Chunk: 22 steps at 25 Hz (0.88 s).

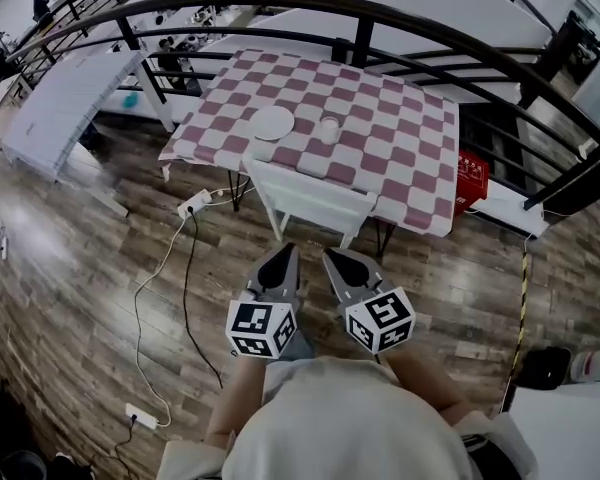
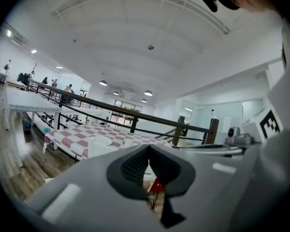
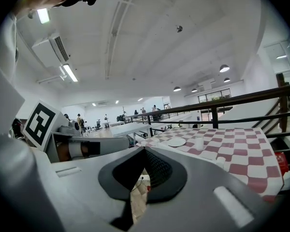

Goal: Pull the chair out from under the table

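Pale shirt fabric of the person [image 1: 330, 418] fills the bottom of the head view. Just ahead of it the left gripper [image 1: 280, 255] and the right gripper [image 1: 336, 258] point side by side toward the table. Both pairs of jaws are closed, with pads pressed together and gripping no object.

Just beyond their tips, not touched by either, stands the white chair with a flat slab backrest [image 1: 315, 203]. Its seat is tucked under the near edge of the table [image 1: 410, 158], and the backrest rises in front of the hanging pink-and-white checked cloth.

On the cloth, toward the near-left corner, lies a round white plate [image 1: 272, 123]. A small white cup [image 1: 329, 126] stands just to its right; what the cup holds cannot be made out.

A red plastic crate [image 1: 470, 180] sits by the table's right edge, its contents not visible. A white power strip [image 1: 193, 204] lies off the near-left corner, its cables trailing across the dark wood-plank floor [image 1: 70, 298].

A black metal railing [image 1: 360, 30] curves behind the far edge. To the left stands a long white trestle table [image 1: 65, 98].
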{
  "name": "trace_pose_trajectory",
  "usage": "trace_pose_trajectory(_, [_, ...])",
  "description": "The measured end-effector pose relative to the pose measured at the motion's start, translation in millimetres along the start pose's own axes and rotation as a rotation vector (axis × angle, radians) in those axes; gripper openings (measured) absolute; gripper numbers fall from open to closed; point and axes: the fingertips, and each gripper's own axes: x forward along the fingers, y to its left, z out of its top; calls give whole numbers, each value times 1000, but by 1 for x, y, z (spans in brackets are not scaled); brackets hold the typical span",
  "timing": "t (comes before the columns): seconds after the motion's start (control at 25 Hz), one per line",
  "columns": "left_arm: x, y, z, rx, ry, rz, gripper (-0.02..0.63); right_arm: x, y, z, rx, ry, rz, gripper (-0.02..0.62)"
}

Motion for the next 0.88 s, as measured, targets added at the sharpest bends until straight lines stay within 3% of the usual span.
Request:
trace_pose_trajectory(0.44, [41, 47, 31, 29, 12, -91, 9, 55, -17, 20, 2, 1, -92, -2])
trace_pose_trajectory(0.88, [84, 86, 33, 73, 66, -174, 9, 99, -50, 26, -13, 27, -206, -2])
